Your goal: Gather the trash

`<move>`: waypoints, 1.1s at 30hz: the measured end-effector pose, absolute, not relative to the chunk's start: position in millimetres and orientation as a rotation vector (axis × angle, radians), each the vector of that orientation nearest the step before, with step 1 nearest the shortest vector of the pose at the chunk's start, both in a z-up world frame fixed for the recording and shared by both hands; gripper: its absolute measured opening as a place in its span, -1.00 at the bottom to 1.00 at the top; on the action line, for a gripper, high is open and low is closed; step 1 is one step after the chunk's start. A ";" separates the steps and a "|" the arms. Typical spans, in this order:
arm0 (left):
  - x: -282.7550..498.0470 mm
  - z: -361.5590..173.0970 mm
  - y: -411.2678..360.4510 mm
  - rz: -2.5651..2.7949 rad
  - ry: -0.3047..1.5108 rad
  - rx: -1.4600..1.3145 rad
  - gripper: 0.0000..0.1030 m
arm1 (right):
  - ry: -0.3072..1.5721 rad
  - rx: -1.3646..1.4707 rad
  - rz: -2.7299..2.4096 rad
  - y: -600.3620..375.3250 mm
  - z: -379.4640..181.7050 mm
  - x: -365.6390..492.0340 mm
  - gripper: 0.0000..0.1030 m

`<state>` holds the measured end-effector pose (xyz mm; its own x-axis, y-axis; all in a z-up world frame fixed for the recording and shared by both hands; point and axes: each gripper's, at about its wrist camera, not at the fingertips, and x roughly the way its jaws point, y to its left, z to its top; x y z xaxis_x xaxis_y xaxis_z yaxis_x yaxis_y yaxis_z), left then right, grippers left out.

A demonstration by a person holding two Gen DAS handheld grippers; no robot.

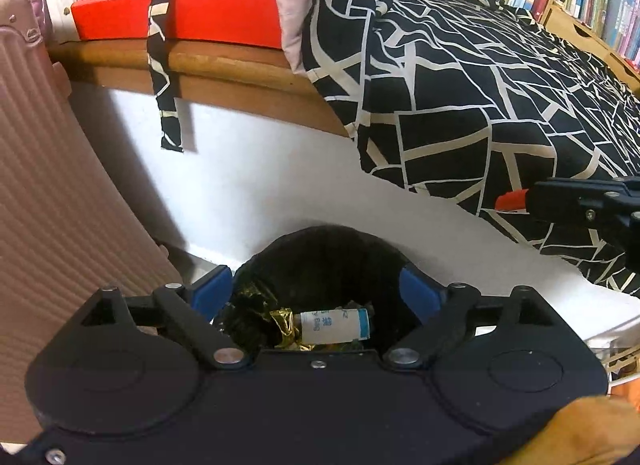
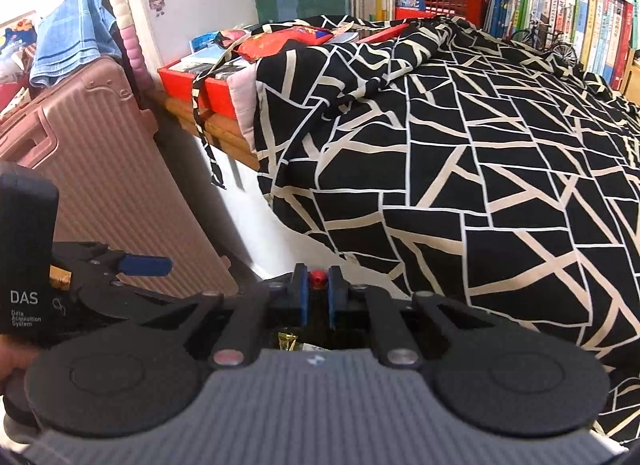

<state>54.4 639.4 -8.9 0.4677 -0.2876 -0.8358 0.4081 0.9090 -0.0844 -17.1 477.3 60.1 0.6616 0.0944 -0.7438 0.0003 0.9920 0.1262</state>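
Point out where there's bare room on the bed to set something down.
The black-and-white quilt is an open spread between the bookshelf and the bed's near edge, though rumpled. Crowded: the red box at the bed's end, piled with papers, and the bookshelf edge, where a toy bicycle stands.

The left gripper [image 1: 320,293] is built in black with blue finger pads [image 1: 214,293] and silver screws; the right gripper's [image 2: 317,297] housing is ribbed grey, lettered "DAS".

A black bedspread [image 2: 480,169] crossed with cream lines, a ribbed dusty-pink suitcase [image 2: 100,169], a bright red box [image 1: 180,17], and gold foil trash [image 1: 286,325] inside a black bin [image 1: 320,253].
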 end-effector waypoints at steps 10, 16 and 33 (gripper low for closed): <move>56.1 -8.9 642.3 -0.393 1.040 0.120 0.92 | 0.839 0.101 0.077 482.3 64.5 -13.2 0.39; 51.9 -8.9 642.3 -0.382 1.049 0.125 0.99 | 0.840 0.125 0.068 477.7 65.8 -13.9 0.65; -3.8 -23.3 615.1 -0.339 1.185 0.230 0.99 | 1.082 0.175 -0.003 447.1 43.7 -56.6 0.96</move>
